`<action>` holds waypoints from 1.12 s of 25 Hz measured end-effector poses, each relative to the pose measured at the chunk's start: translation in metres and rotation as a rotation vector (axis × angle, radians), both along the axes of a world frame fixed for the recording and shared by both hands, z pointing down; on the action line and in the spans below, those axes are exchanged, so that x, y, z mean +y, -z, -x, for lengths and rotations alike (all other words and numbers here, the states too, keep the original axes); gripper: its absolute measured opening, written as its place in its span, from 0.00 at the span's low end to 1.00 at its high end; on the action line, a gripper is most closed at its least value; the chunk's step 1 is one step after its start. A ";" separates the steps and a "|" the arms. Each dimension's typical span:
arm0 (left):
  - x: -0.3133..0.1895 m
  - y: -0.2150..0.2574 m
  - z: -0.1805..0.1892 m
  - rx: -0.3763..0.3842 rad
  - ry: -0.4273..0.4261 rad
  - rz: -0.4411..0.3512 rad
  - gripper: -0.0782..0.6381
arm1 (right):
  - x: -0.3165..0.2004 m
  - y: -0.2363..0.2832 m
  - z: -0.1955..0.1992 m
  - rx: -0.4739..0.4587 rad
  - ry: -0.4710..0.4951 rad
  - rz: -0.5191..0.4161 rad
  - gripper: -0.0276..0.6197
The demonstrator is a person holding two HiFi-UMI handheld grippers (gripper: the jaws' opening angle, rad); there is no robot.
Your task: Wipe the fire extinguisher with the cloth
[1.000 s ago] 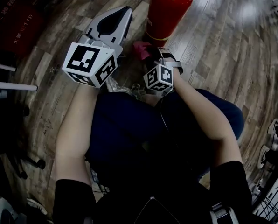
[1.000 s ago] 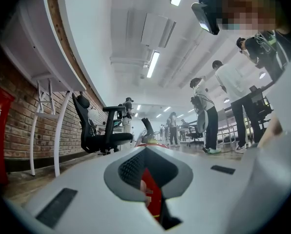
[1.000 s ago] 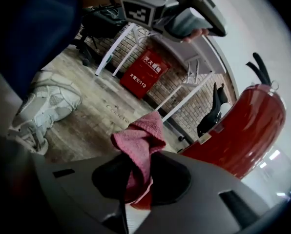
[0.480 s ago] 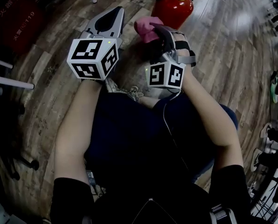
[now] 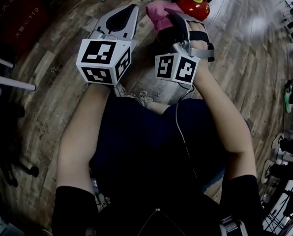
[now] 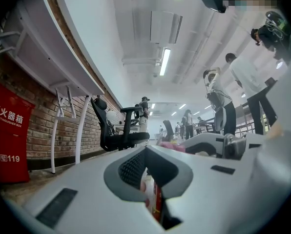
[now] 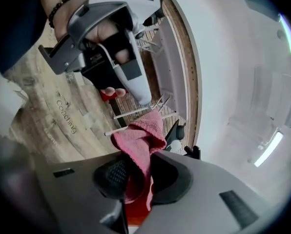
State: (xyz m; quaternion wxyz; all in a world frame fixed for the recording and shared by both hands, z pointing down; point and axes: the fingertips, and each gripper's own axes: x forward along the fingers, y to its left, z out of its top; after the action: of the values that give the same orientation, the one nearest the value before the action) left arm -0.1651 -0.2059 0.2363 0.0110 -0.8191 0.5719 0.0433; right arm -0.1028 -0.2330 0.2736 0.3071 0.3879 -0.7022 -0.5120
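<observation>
Right fingers (image 7: 184,177) tight on cloth (image 7: 138,140), left fingers (image 6: 87,179) together; extinguisher top (image 5: 195,6): head view only.

Left tongs (image 5: 131,11) closed; right tongs (image 7: 137,186) clamp the cloth (image 7: 138,140).

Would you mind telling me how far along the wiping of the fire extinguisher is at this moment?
Done: the cloth is picked up, clamped in the right gripper's fingers. In hand: it is held beside the extinguisher's top; whether they touch isn't clear. Left: the wiping itself. The left gripper is shut and empty, apart from the extinguisher.
</observation>
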 end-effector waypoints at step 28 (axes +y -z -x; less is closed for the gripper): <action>-0.003 -0.002 -0.004 0.005 -0.024 0.009 0.13 | -0.024 -0.117 0.000 0.016 -0.052 0.239 0.18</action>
State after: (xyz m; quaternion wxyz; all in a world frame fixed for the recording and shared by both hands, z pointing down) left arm -0.1614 -0.2084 0.2383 0.0052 -0.8260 0.5621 0.0429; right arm -0.1024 -0.2572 0.3904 0.3700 0.3623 -0.7455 -0.4196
